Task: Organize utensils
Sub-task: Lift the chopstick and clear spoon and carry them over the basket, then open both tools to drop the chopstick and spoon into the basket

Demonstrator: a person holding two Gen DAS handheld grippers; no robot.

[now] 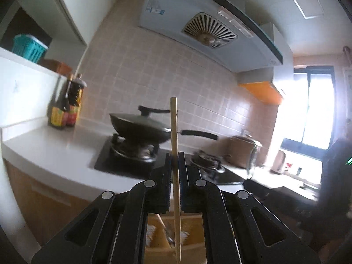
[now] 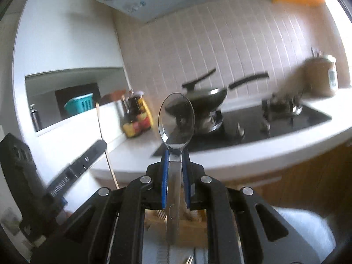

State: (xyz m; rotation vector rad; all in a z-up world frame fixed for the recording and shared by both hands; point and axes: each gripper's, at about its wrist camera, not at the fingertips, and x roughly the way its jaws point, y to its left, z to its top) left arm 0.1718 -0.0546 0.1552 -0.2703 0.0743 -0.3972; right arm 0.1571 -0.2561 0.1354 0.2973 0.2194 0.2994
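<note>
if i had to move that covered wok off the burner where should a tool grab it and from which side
Grip the wok's long black handle, which juts out level to the right over the stove, clear of the burner. Come in from that right side, jaws closing across the bar. The lid's own handle would probably lift only the lid.

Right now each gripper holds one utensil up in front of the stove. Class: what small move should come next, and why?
Probably lower both toward the wooden organizer below. The left gripper is shut on a wooden chopstick and the right gripper on a metal spoon; both are held upright, clear of the counter, so sorting each into its own compartment seems to be what remains.
</note>
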